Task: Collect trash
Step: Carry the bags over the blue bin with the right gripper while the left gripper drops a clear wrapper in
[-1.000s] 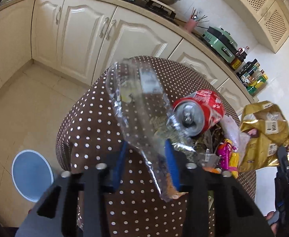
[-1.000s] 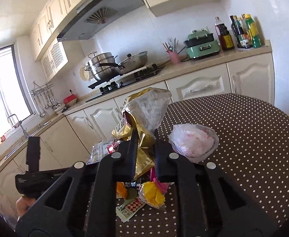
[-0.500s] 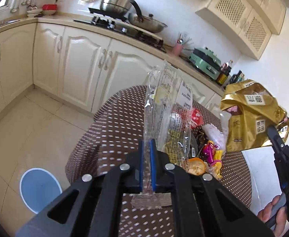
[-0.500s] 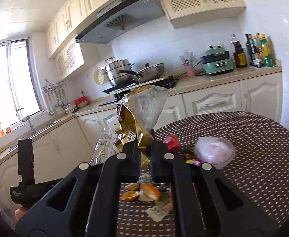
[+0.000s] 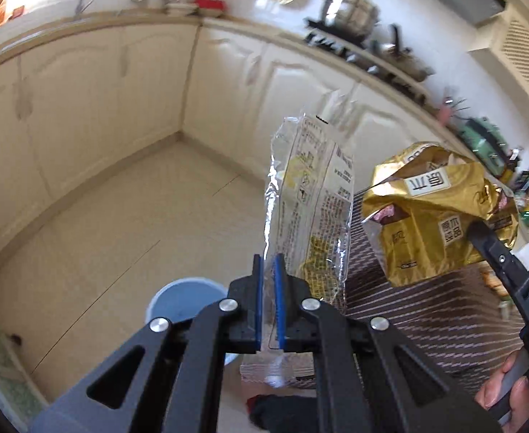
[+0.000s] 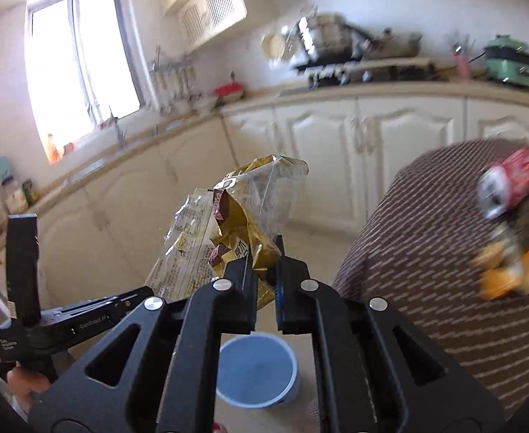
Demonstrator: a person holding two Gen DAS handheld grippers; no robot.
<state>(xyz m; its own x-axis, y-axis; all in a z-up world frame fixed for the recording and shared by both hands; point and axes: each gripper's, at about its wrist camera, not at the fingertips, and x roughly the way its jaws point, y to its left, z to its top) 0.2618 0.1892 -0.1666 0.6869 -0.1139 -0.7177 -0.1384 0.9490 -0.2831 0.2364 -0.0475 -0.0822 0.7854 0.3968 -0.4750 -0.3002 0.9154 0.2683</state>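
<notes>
Left jaws: closed flat on the lower edge of the clear wrapper point(image 5: 309, 195); the left gripper point(image 5: 268, 301) carries it upright, a short tail of film hanging under the blue pads. A second ago these jaws were wider, with the film loose between them; they have closed since.

Right jaws: clamped on the crumpled gold bag point(image 6: 253, 213), which stands up out of the right gripper point(image 6: 264, 281). The bag was already between them a second ago; they have only tightened a little.

Change of place: both pieces hung over the table a second ago. Now both hang over bare floor, beyond the table's edge, the two grippers side by side and the clear wrapper just beside the gold bag.

Blue bin: on the floor point(image 5: 188, 299), partly hidden behind the left gripper; in the right wrist view point(image 6: 257, 371) it lies directly below the right gripper, mouth open upward.

Task standing: two items lifted and carried, neither yet dropped. Judged next step is to bring each over the bin mouth and let go. The light film may drift or cling to a pad.

Table: dotted brown cloth point(image 6: 401, 252), now to the right of both grippers.

Remaining trash: red can point(image 6: 510, 184) on its side and blurred orange scraps point(image 6: 517, 270) on the table, with other bits too smeared to name.

Person: a hand point(image 5: 506, 389) on the right gripper's handle.
</notes>
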